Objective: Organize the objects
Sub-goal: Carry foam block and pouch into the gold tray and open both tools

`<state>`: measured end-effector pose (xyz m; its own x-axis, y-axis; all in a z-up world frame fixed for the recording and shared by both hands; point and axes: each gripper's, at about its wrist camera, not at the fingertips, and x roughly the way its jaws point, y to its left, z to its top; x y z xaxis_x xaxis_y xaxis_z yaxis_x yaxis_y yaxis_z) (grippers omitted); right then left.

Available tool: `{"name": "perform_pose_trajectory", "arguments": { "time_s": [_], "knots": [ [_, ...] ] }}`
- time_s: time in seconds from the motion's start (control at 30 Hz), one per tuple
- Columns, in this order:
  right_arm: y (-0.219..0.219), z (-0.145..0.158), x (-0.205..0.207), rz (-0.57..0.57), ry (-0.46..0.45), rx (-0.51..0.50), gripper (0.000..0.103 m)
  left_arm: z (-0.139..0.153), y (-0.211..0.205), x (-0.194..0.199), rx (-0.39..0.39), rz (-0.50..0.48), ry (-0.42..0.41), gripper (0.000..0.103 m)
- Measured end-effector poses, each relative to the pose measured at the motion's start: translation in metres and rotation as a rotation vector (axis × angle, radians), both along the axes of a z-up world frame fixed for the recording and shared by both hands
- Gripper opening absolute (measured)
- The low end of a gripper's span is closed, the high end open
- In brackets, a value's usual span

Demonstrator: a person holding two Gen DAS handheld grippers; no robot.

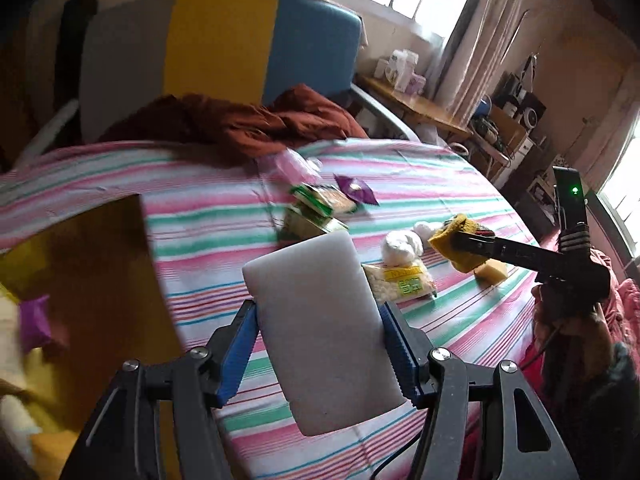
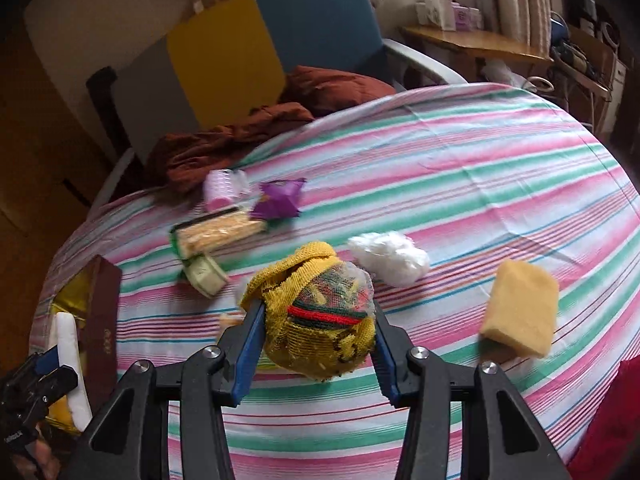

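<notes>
My left gripper (image 1: 318,312) is shut on a white foam sponge block (image 1: 320,328) and holds it above the striped bed, beside a gold-lined box (image 1: 80,280) at the left. My right gripper (image 2: 318,312) is shut on a yellow mesh scrubber ball (image 2: 316,316) with red and green bands, held above the bed. In the left wrist view the right gripper (image 1: 460,240) shows at the right with the yellow ball (image 1: 456,240). In the right wrist view the left gripper (image 2: 48,360) holds the white sponge (image 2: 72,364) edge-on over the box (image 2: 100,320).
On the striped bedsheet (image 2: 460,168) lie a yellow sponge (image 2: 520,312), a white wad (image 2: 388,256), a purple packet (image 2: 280,200), a pink roll (image 2: 220,192), green packs (image 2: 212,236) and a cotton bag (image 1: 404,280). A rust blanket (image 1: 240,120) and headboard (image 1: 224,40) stand behind.
</notes>
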<state>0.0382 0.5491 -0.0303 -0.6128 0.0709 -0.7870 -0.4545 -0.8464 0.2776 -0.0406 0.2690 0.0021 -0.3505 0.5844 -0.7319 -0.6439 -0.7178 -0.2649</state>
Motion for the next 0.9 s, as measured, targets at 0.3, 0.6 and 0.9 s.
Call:
{"name": "perform_pose_trajectory", "arguments": {
  "time_s": [0.3, 0.6, 0.9],
  "knots": [
    [-0.081, 0.037, -0.021, 0.170, 0.104, -0.024, 0.049, 0.015, -0.089, -0.007, 0.023, 0.135, 0.031, 0.062],
    [-0.188, 0.047, -0.052, 0.419, 0.134, -0.072, 0.049, 0.018, -0.193, -0.021, 0.030, 0.356, 0.044, 0.062],
    [-0.286, 0.018, -0.076, 0.629, 0.052, -0.119, 0.049, 0.013, -0.258, -0.024, 0.048, 0.486, 0.037, 0.062]
  ]
}}
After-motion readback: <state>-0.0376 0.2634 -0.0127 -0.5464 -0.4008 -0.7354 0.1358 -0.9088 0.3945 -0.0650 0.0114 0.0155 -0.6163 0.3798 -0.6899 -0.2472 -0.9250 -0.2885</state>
